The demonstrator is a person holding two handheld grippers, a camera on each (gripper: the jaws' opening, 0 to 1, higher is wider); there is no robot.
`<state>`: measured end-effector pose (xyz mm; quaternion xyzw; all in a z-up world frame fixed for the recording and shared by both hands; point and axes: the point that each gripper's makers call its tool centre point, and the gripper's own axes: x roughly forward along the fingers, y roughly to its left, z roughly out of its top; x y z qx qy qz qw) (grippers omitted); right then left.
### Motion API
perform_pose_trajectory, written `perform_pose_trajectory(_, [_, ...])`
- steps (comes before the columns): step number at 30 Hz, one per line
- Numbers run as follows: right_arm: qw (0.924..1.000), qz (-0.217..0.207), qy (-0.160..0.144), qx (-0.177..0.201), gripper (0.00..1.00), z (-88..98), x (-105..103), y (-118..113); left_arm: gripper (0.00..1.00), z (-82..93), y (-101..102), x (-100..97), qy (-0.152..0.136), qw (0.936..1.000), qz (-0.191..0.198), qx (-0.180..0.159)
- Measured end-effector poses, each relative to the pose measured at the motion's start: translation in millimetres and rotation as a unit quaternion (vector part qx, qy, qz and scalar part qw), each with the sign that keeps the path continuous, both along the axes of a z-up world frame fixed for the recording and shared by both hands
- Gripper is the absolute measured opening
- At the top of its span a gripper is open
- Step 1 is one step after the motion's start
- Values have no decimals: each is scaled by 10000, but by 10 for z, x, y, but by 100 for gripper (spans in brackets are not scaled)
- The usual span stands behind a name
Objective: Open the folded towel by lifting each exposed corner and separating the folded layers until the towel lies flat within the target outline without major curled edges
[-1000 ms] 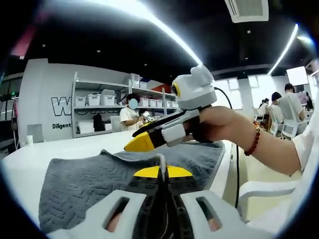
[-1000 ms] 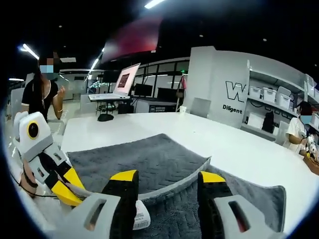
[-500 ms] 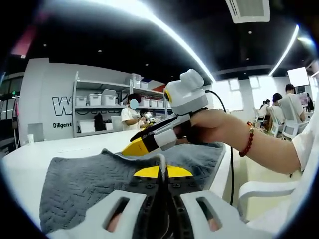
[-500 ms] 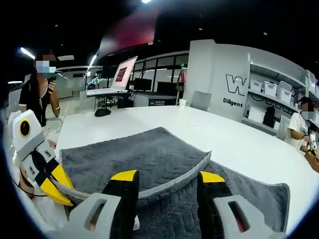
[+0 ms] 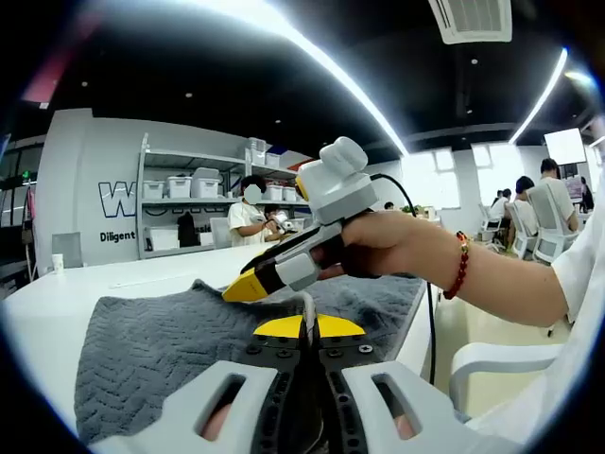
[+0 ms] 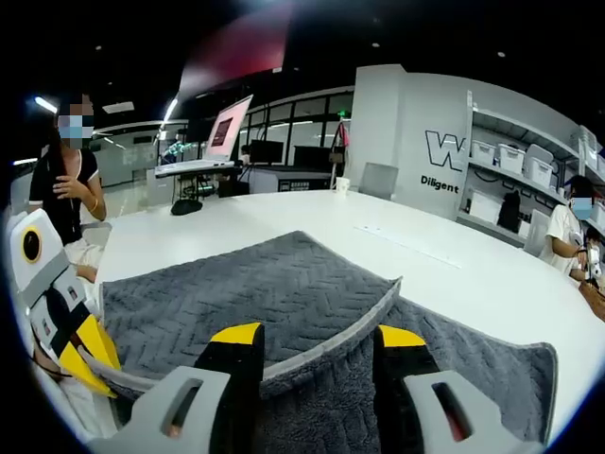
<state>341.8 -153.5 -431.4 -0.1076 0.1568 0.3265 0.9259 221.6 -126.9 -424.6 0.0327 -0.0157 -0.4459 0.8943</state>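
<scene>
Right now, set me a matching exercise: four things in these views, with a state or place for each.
Things:
1. left gripper
2. right gripper
3. grey towel
4. storage bins

States or places:
A. on the wall shelves
B. jaws apart over the raised towel edge
C. jaws shut on a towel edge
D. partly folded on the white table

Pairs: 1-C, 2-B, 3-D, 4-A

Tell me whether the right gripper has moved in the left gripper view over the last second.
Yes. The right gripper has slid leftward across the grey towel, toward the shelving.
</scene>
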Motion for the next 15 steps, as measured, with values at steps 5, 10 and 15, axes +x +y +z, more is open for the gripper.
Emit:
perform_pose_trajectory(5, [10000, -31, 59, 2, 43, -42, 29, 15, 0, 16, 28, 7, 11, 10000, 21, -47])
perform_pose_trajectory(10, [9999, -77, 125, -73, 43, -96, 65, 34, 0, 17, 22, -3, -10, 10000, 7, -22])
perform_pose_trajectory(15, [9996, -122, 256, -60, 43, -178, 124, 21, 0, 15, 26, -2, -14, 10000, 4, -18])
